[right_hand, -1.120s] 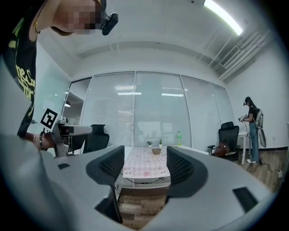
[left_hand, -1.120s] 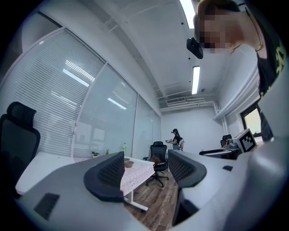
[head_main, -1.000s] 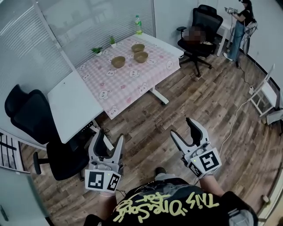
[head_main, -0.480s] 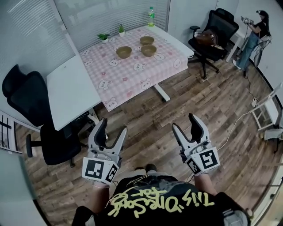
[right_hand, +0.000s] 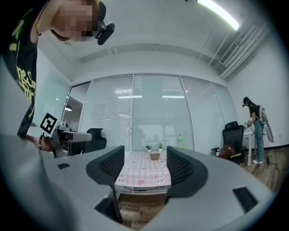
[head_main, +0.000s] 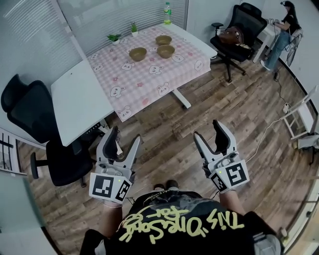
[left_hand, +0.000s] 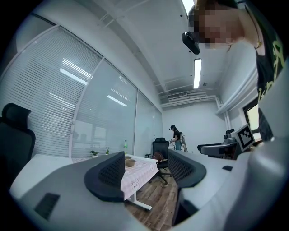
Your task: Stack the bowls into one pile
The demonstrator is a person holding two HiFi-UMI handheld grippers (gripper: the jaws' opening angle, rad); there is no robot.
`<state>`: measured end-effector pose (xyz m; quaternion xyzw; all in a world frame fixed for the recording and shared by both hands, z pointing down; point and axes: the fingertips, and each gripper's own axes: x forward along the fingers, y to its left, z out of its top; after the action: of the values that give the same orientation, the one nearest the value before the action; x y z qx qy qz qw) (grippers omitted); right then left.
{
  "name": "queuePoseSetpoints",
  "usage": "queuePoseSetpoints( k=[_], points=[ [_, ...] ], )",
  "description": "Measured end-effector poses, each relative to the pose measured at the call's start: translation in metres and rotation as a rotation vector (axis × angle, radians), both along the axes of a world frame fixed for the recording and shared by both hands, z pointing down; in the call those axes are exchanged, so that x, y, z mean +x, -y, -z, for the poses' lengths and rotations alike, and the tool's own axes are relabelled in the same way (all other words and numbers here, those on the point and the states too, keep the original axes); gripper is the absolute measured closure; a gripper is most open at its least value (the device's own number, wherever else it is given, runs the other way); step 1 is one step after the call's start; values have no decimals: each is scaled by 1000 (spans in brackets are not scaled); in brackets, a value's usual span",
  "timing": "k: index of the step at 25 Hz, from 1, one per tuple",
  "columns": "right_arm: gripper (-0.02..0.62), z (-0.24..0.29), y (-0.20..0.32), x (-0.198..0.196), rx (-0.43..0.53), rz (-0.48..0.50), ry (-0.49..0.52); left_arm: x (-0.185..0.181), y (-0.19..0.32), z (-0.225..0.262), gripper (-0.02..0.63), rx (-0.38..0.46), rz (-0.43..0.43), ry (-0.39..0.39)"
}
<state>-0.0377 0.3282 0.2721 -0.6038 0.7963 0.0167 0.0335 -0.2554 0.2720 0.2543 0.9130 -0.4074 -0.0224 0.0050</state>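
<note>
Three tan bowls stand apart on the pink checked tablecloth (head_main: 144, 79) far ahead: one at the left (head_main: 137, 53), one at the back (head_main: 163, 40), one at the right (head_main: 166, 51). In the right gripper view a bowl (right_hand: 155, 156) shows between the jaws, far off. A bowl (left_hand: 130, 162) shows past the left jaw in the left gripper view. My left gripper (head_main: 124, 141) and right gripper (head_main: 208, 133) hover over the wooden floor, well short of the table. Both are open with nothing between their fingers.
A white desk (head_main: 79, 102) joins the table's left side, with black office chairs (head_main: 35, 119) beside it. Another black chair (head_main: 237, 27) stands right of the table, and a person (head_main: 281, 32) stands at the far right. A bottle (head_main: 167, 11) and two small plants (head_main: 133, 27) line the table's far edge.
The table and bowls have shifted in the head view as I move across the floor toward them. Both grippers stay open and empty.
</note>
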Motion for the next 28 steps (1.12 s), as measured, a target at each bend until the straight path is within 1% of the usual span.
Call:
queuePoseSetpoints(
  k=[7,11,15,19,23,28],
  points=[
    [319,3,-3,19,16,4,-15,24,0,6,311,22,-16,-12],
    [319,0,-5,28,27,19,-18,33,-1,5,311,33,1,-15],
    [319,-10,-1,31,8,38,-26,31,-4,-1,311,10,28,-18],
    [321,-13,4,30,12,54,-14,25,-1,-9,311,-5,40,5],
    [319,-17,18,29,11,51,-34,23,14,-12,311,10,42,-7],
    [319,-16,44,32,14,34,-56,31,48,-17,311,26,7,-26]
  ],
)
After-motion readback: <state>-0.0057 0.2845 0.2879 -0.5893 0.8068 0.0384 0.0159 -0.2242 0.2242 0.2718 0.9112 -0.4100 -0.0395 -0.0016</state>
